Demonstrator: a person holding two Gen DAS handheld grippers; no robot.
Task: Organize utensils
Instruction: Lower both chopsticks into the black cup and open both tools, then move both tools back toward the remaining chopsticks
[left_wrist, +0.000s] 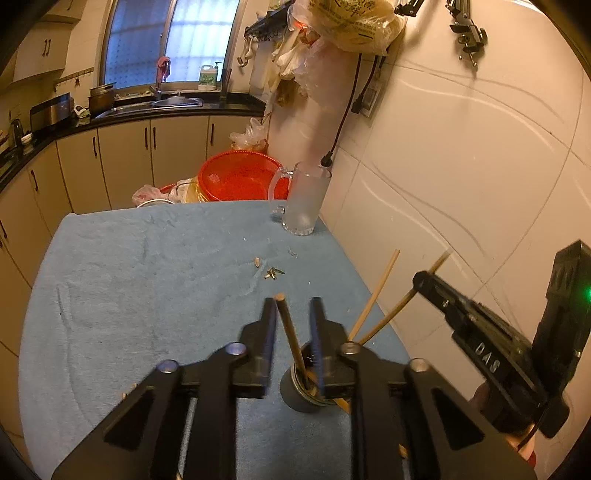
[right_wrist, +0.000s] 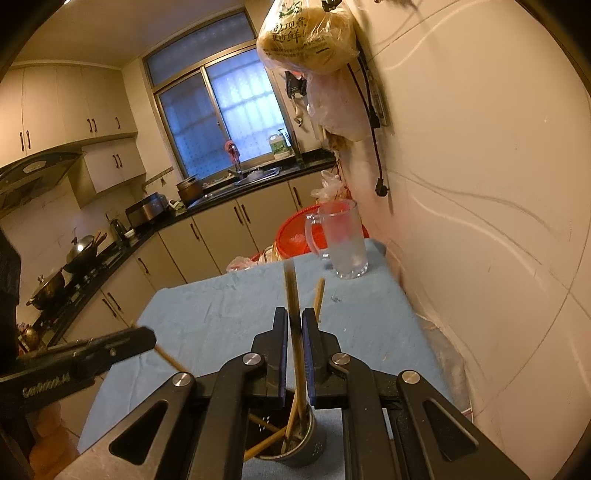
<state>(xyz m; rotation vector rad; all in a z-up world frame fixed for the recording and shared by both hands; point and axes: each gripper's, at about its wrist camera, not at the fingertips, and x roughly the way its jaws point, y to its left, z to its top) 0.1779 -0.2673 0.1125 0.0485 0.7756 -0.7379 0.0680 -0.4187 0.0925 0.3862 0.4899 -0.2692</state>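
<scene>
A grey utensil holder (left_wrist: 301, 397) stands on the blue cloth near the table's front, with wooden chopsticks in it. My left gripper (left_wrist: 293, 308) hovers just above it, open, with one chopstick (left_wrist: 291, 338) leaning loose between the fingers. My right gripper (right_wrist: 294, 319) is shut on another chopstick (right_wrist: 291, 291), whose lower end sits in the holder (right_wrist: 295, 439). That gripper also shows in the left wrist view (left_wrist: 424, 280), clamped on a chopstick (left_wrist: 391, 314). A third chopstick (left_wrist: 376, 291) leans toward the wall.
A glass mug (left_wrist: 304, 201) stands at the table's far right corner by the tiled wall. Small bits of debris (left_wrist: 271, 272) lie mid-cloth. A red basin (left_wrist: 242, 179) sits beyond the far edge. Kitchen cabinets and a sink run along the back and left.
</scene>
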